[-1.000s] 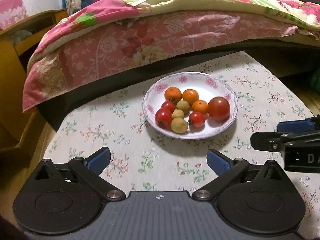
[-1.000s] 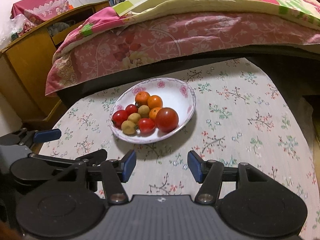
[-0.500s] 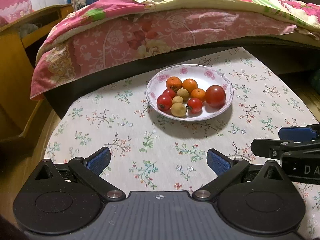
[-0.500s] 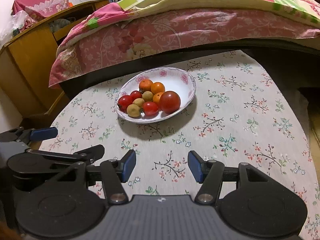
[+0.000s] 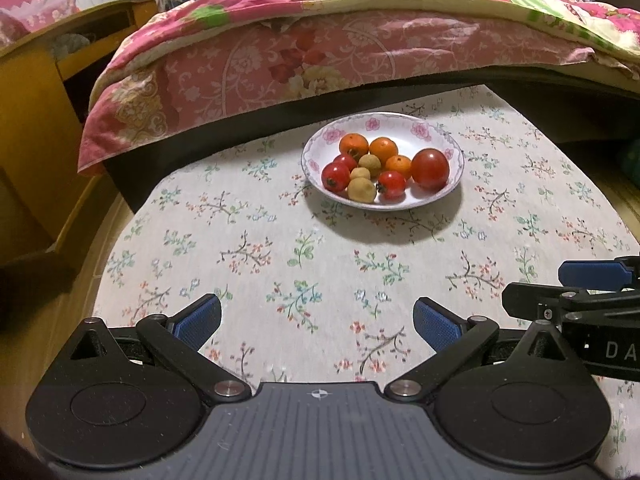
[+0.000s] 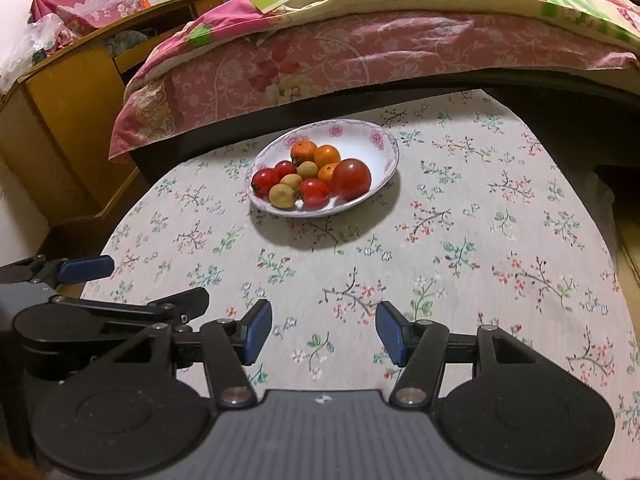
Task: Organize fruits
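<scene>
- A yellow wooden cabinet (image 6: 60, 128) stands at far left, beside a bed draped in a pink floral quilt (image 6: 360, 56) that overhangs the table's far edge.
- The left gripper (image 5: 316, 320) hangs low over the near part of the floral tablecloth (image 5: 280, 248), its blue-padded fingers spread wide with nothing between them.
- All the fruits in view sit together in a flower-rimmed plate (image 5: 400, 124) at the table's far middle, well apart from both tools: small red tomatoes (image 5: 335, 171) at the left, tan round fruits (image 5: 361, 190) in the middle, oranges (image 5: 383, 148) behind, one large tomato (image 5: 430, 169) at the right.
- No fruit shows on the cloth itself, a scene that fits a finished gathering as well as a pile awaiting sorting by kind.
- The right gripper (image 6: 324, 332) hovers alongside, fingers parted and empty.
- Judgement: any pick from this heap wants an approach from above onto an outer fruit, closing gently, since the round pieces touch and would roll or bruise.
</scene>
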{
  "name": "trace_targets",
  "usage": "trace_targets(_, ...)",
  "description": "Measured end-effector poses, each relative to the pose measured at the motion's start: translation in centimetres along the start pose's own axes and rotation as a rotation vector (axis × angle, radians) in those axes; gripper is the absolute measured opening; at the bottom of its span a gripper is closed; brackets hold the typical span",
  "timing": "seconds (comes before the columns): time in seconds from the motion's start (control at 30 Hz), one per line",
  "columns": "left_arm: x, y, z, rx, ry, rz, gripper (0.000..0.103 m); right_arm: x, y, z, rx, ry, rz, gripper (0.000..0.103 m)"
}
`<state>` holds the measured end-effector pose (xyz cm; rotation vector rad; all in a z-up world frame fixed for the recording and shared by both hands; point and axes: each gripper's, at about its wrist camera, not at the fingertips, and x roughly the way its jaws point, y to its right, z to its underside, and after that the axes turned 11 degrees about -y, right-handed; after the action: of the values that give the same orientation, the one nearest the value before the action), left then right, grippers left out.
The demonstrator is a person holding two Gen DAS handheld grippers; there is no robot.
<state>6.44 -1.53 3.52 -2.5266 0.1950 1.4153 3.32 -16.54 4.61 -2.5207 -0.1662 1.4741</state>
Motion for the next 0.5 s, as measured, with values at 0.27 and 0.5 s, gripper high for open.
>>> trace_targets(0.27, -0.8, 0.0, 1.3, -0.003, -0.011, -0.006, 0.103, -0.5, -0.4, 1.6, 0.007, -0.023, 0.010, 0.051)
trace_targets(0.5, -1.5, 0.2, 2.2, 0.006, -0.016, -0.016, 0.103, -1.0, -0.5, 2.6, 0.010, -0.026, 0.027, 0.051)
